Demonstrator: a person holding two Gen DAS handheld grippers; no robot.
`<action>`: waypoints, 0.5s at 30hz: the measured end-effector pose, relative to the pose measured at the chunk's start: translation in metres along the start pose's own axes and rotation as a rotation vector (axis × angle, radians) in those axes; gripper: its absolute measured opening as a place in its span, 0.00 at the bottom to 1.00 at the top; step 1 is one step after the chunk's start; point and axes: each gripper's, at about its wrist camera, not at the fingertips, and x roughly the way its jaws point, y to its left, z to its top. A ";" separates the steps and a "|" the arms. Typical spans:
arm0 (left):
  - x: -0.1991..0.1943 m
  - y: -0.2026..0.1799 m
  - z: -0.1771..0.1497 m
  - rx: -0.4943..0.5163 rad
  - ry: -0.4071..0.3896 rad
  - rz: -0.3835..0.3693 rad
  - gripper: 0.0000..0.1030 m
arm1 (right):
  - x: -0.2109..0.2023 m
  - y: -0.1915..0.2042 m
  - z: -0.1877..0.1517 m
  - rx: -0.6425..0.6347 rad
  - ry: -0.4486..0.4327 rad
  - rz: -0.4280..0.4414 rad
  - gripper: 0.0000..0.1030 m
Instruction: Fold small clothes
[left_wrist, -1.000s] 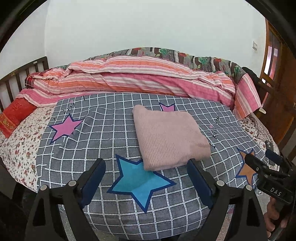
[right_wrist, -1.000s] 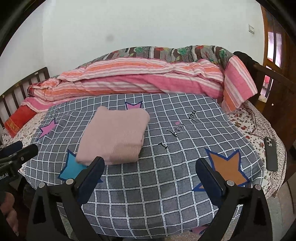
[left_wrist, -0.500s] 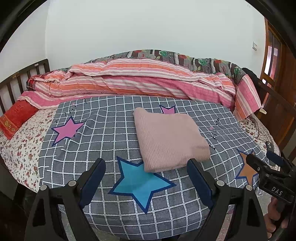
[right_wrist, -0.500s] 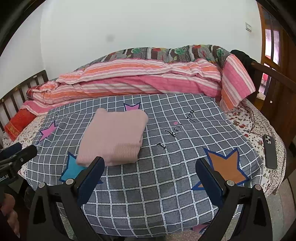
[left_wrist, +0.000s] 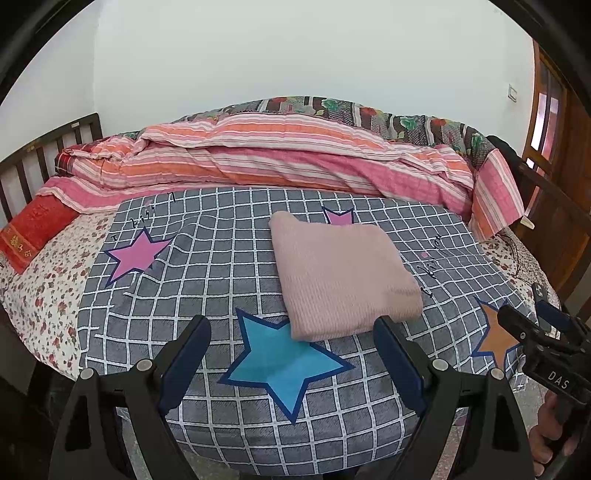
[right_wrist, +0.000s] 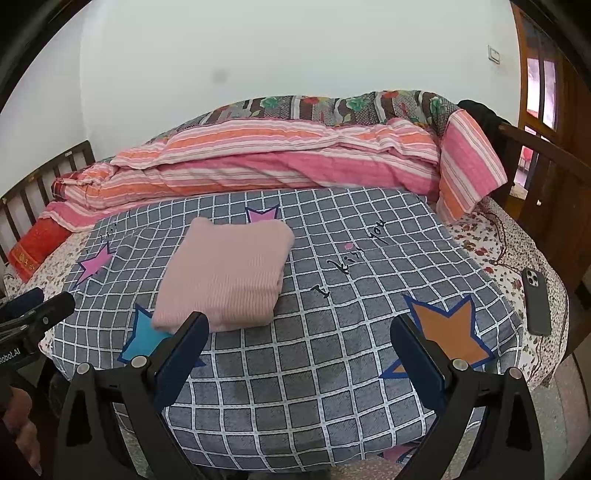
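A pink knitted garment (left_wrist: 340, 273) lies folded into a neat rectangle on the grey checked blanket (left_wrist: 207, 266) with coloured stars. It also shows in the right wrist view (right_wrist: 225, 273). My left gripper (left_wrist: 291, 350) is open and empty, held back from the bed's near edge, short of the garment. My right gripper (right_wrist: 299, 347) is open and empty, also held back from the bed, with the garment ahead to its left. Each gripper appears at the edge of the other's view: the right one (left_wrist: 535, 339), the left one (right_wrist: 33, 314).
A rolled pink and orange striped quilt (left_wrist: 280, 158) lies along the back of the bed. A red cloth (left_wrist: 33, 229) sits at the far left. A dark phone (right_wrist: 535, 301) lies on the floral sheet at the right. A wooden bed frame (right_wrist: 546, 166) stands right.
Both grippers have drawn back and risen slightly from the bed, so the bed sits lower and smaller in view. The folded garment has not moved.
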 end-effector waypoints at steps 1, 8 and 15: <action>0.000 0.000 0.000 0.001 0.000 -0.001 0.87 | 0.000 0.000 0.000 0.000 0.000 -0.001 0.95; 0.000 0.001 0.000 0.002 0.000 -0.002 0.87 | -0.001 -0.001 0.000 0.001 -0.001 -0.002 0.95; -0.001 0.001 -0.001 0.003 0.000 -0.003 0.87 | -0.002 -0.002 0.001 0.002 -0.004 -0.004 0.95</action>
